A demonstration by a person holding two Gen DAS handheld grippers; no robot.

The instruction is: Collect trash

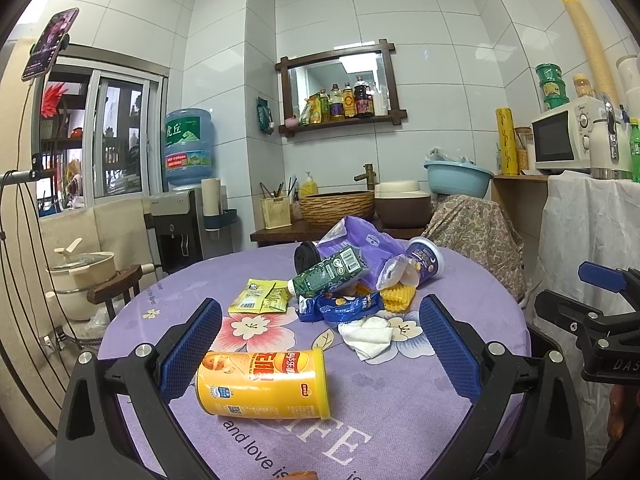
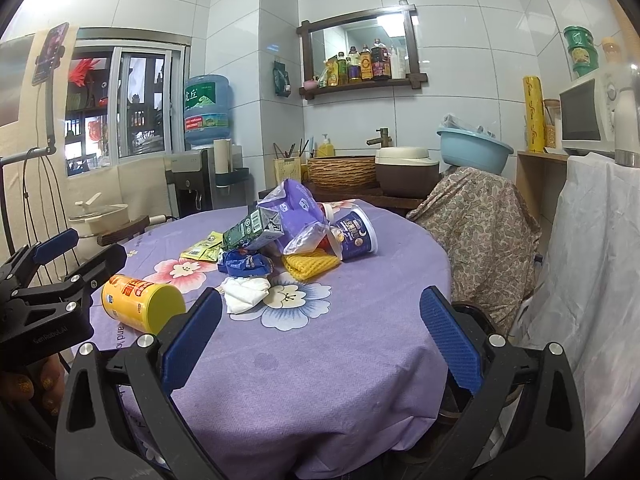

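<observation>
A yellow chip can lies on its side on the purple tablecloth, between the wide-apart blue pads of my open left gripper, nearer the left pad. Behind it sits a trash pile: crumpled white tissue, blue wrapper, green carton, yellow packet, yellow ridged piece, purple bag and a tipped cup. My right gripper is open over bare cloth near the table's right edge, holding nothing.
A chair draped in paisley cloth stands behind the table on the right, beside a white-covered stand. A wooden stool with pots is at the left. A counter with a basket lies behind.
</observation>
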